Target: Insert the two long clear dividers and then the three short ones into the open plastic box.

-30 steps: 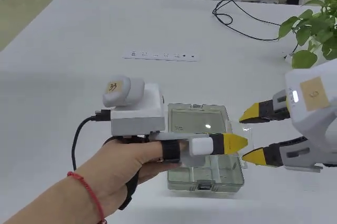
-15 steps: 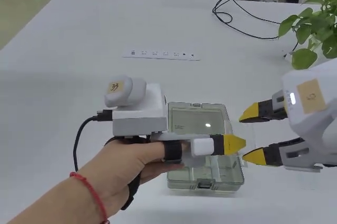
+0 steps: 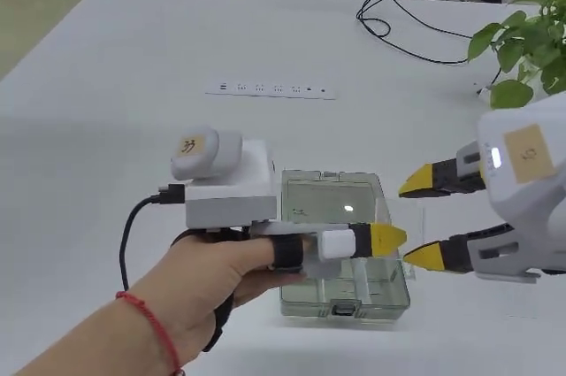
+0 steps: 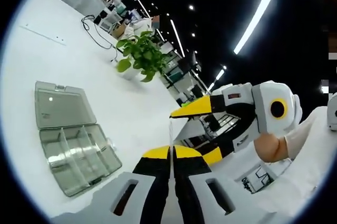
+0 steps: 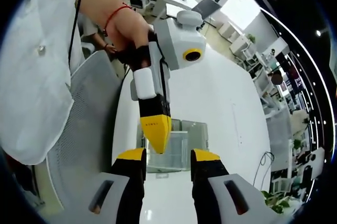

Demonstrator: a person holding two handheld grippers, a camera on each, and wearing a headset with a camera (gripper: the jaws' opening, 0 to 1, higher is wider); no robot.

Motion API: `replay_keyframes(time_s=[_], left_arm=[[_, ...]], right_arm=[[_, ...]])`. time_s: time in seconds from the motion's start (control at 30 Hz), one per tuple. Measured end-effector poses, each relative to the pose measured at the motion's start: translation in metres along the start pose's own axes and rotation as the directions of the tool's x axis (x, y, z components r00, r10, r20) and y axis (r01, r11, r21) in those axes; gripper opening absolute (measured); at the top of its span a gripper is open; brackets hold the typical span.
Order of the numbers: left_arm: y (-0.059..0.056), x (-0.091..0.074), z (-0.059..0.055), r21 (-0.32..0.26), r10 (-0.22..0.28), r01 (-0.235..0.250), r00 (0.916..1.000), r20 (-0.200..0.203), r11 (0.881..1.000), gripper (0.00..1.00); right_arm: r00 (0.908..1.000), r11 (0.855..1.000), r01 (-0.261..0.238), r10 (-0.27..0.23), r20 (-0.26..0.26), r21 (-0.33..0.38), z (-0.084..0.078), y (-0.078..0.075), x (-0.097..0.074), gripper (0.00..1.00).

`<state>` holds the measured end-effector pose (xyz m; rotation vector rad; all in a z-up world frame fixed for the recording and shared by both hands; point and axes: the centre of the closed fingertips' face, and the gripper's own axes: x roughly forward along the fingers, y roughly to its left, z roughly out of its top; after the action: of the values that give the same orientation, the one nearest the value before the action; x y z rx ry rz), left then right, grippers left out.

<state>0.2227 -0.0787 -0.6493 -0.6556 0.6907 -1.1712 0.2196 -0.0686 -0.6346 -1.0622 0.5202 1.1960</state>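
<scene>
Our left gripper (image 3: pixel 389 239) and right gripper (image 3: pixel 416 221) share white housings, black jaws with yellow tips and tan stickers (image 3: pixel 190 146) on top. A black cable (image 3: pixel 125 233) leaves the left one; we wear a red string bracelet (image 3: pixel 146 327), a black finger strap (image 3: pixel 287 254) and a white shirt (image 5: pixel 37 76).

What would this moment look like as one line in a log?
left gripper: shut on thin clear plastic divider | right gripper: open, facing it | open clear plastic box: on white table
</scene>
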Motion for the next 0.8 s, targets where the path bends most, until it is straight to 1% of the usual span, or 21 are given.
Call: replay_keyframes(time_s=[0.07, 0.1, 0.13, 0.2, 0.3, 0.37, 0.4, 0.43, 0.47, 0.53, 0.57, 0.6, 0.63, 0.67, 0.73, 0.77, 0.8], left_arm=[[-0.001, -0.002, 0.000, 0.040, 0.001, 0.000, 1.0000, -0.003, 0.999, 0.00], [-0.001, -0.002, 0.001, 0.076, -0.004, 0.004, 1.0000, -0.003, 0.997, 0.00], [-0.002, -0.003, 0.001, 0.134, -0.005, 0.006, 1.0000, -0.007, 0.991, 0.00], [-0.001, -0.005, -0.002, 0.212, 0.009, -0.001, 0.9994, -0.034, 0.977, 0.00], [-0.005, -0.006, -0.004, 0.280, -0.006, 0.019, 0.9989, -0.047, 0.960, 0.00], [-0.006, -0.007, -0.006, 0.344, -0.008, 0.030, 0.9979, -0.065, 0.938, 0.00], [-0.007, -0.008, -0.007, 0.384, -0.007, 0.036, 0.9970, -0.077, 0.923, 0.00], [-0.009, -0.007, -0.007, 0.418, -0.012, 0.044, 0.9968, -0.079, 0.908, 0.00], [-0.011, -0.008, -0.010, 0.451, -0.013, 0.054, 0.9955, -0.094, 0.891, 0.00], [-0.014, -0.008, -0.013, 0.489, -0.019, 0.074, 0.9930, -0.117, 0.869, 0.00], [-0.015, -0.008, -0.015, 0.518, -0.023, 0.086, 0.9916, -0.127, 0.851, 0.00], [-0.017, -0.008, -0.016, 0.544, -0.031, 0.100, 0.9905, -0.134, 0.833, 0.00], [-0.019, -0.008, -0.017, 0.543, -0.034, 0.104, 0.9899, -0.137, 0.833, 0.00], [-0.020, -0.009, -0.018, 0.548, -0.037, 0.110, 0.9892, -0.141, 0.829, 0.00], [-0.023, -0.009, -0.020, 0.579, -0.050, 0.129, 0.9873, -0.151, 0.805, 0.00], [-0.024, -0.010, -0.021, 0.587, -0.056, 0.139, 0.9860, -0.157, 0.798, 0.00], [-0.025, -0.010, -0.022, 0.590, -0.059, 0.145, 0.9849, -0.162, 0.795, 0.00]], right_arm=[[0.9997, 0.999, -0.010, 0.009, 0.023, 0.035, 0.000, -0.003, -0.003, 0.34], [0.9992, 0.999, -0.017, 0.015, 0.036, 0.049, 0.001, -0.004, -0.005, 0.34], [0.9980, 0.997, -0.031, 0.027, 0.056, 0.077, 0.002, -0.005, -0.007, 0.33], [0.9947, 0.991, -0.062, 0.052, 0.088, 0.117, 0.004, -0.006, -0.011, 0.31], [0.9909, 0.986, -0.089, 0.073, 0.114, 0.142, 0.004, -0.010, -0.016, 0.29], [0.9850, 0.978, -0.127, 0.104, 0.137, 0.166, 0.004, -0.011, -0.017, 0.27], [0.9788, 0.971, -0.154, 0.124, 0.163, 0.185, 0.006, -0.011, -0.018, 0.26], [0.9742, 0.964, -0.175, 0.140, 0.177, 0.201, 0.008, -0.010, -0.019, 0.25], [0.9674, 0.955, -0.204, 0.163, 0.194, 0.215, 0.009, -0.009, -0.021, 0.24], [0.9561, 0.944, -0.246, 0.198, 0.216, 0.220, 0.013, -0.005, -0.023, 0.22], [0.9492, 0.935, -0.271, 0.221, 0.224, 0.228, 0.014, -0.003, -0.024, 0.21], [0.9391, 0.924, -0.303, 0.247, 0.238, 0.233, 0.015, 0.000, -0.025, 0.19], [0.9326, 0.916, -0.324, 0.266, 0.244, 0.239, 0.017, 0.004, -0.026, 0.18], [0.9292, 0.911, -0.335, 0.278, 0.244, 0.239, 0.017, 0.005, -0.026, 0.18], [0.9203, 0.904, -0.362, 0.308, 0.241, 0.227, 0.015, 0.008, -0.026, 0.16], [0.9128, 0.894, -0.383, 0.329, 0.242, 0.230, 0.015, 0.011, -0.026, 0.15], [0.9062, 0.887, -0.401, 0.347, 0.242, 0.231, 0.015, 0.013, -0.026, 0.15]])
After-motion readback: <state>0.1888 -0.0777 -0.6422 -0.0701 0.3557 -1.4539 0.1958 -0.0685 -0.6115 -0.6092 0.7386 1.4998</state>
